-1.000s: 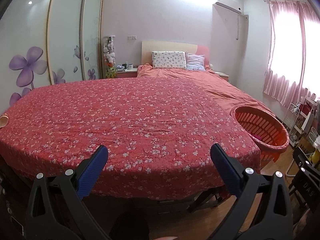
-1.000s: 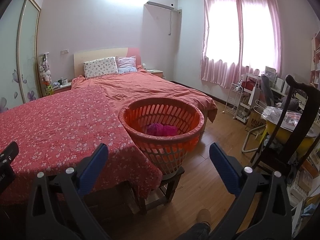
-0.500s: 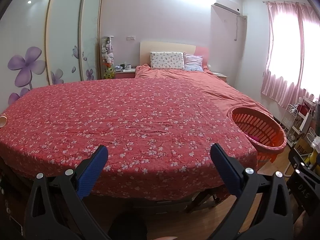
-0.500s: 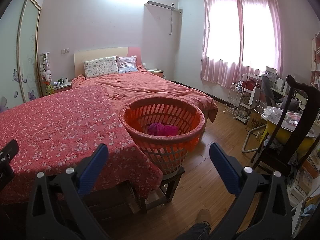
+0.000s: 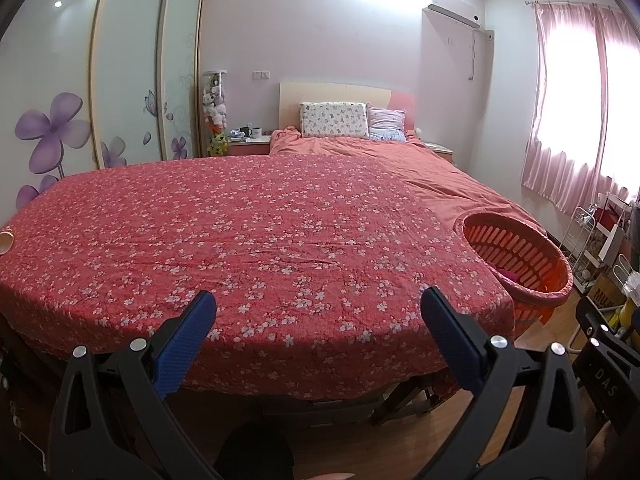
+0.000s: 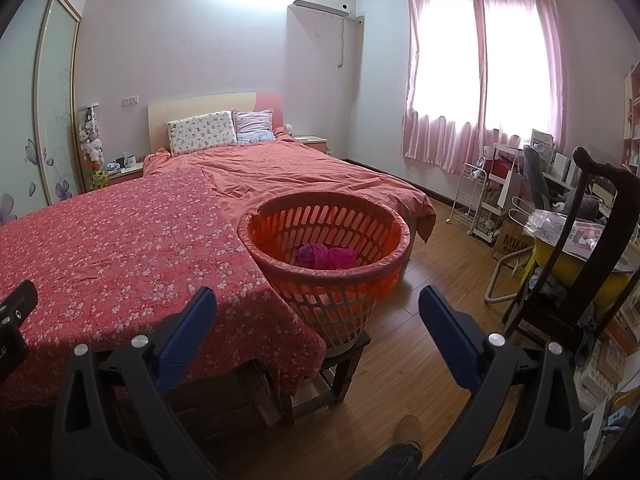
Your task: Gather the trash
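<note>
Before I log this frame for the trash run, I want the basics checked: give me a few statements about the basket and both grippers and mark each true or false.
1. The orange basket stands on a small wooden stool. True.
2. The basket is empty. False: pink crumpled items lie in its bottom.
3. The left gripper is shut on a piece of trash. False: it is open and holds nothing.
4. The right gripper is open. True.
5. The basket sits in the middle of the floral cover. False: it stands beside the cover's edge.
</note>
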A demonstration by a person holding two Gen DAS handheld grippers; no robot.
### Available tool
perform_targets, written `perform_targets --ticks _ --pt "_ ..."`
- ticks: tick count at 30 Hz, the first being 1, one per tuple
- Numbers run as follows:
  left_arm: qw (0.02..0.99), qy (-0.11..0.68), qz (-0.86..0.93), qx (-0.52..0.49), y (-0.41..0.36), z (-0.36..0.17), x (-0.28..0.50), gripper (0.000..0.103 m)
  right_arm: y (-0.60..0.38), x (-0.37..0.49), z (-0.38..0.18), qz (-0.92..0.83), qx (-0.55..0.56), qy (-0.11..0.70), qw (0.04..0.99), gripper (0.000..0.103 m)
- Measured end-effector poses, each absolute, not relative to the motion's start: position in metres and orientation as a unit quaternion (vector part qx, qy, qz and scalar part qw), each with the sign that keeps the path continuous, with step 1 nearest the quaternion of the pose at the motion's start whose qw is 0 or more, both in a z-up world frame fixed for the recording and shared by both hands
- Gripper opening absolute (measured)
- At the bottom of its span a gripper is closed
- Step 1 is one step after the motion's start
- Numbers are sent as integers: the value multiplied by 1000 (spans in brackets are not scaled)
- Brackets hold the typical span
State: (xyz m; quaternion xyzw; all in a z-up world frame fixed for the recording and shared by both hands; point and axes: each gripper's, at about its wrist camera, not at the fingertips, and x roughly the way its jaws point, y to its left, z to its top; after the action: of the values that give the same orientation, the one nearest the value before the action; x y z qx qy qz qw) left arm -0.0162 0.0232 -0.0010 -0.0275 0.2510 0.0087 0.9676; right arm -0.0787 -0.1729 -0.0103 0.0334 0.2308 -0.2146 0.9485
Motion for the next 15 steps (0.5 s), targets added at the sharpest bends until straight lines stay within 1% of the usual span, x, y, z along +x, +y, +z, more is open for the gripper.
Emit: perform_targets --ticks 15 --pt "967 253 9 -27 23 -2 -17 101 -173 -78 -14 -214 34 233 948 99"
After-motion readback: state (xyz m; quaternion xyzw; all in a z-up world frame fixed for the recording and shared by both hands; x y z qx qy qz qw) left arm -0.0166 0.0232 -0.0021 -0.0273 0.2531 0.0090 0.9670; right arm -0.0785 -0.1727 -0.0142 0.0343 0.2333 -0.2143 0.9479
